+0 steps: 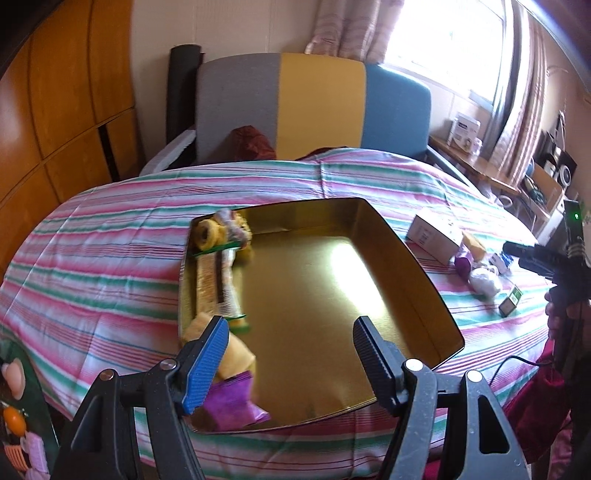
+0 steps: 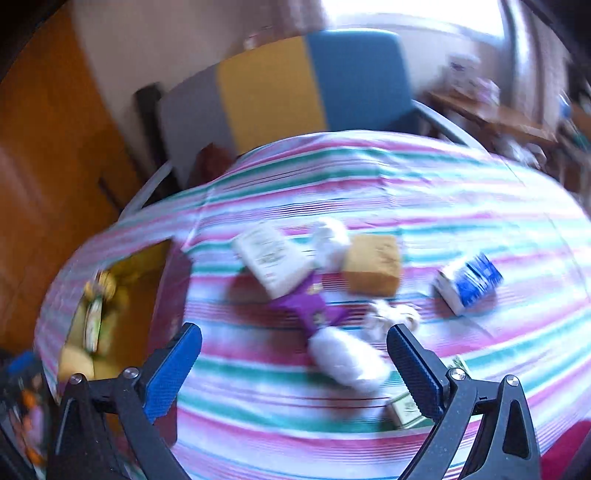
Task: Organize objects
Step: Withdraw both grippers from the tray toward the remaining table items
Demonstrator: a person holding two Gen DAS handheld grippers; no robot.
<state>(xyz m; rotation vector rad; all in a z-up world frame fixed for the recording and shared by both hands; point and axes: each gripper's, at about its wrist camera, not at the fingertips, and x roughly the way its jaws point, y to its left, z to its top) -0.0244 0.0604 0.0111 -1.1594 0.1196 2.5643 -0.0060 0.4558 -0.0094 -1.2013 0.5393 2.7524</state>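
Both sets of fingers are spread wide and empty: left gripper over the gold metal tin holding the packed snacks, right gripper above the loose clump on the striped desk, where closing on the white wrapped bundle risks snagging the touching purple packet.

A grey, yellow and blue chair stands beyond the striped tablecloth, wooden cabinets left, bright curtained window right.
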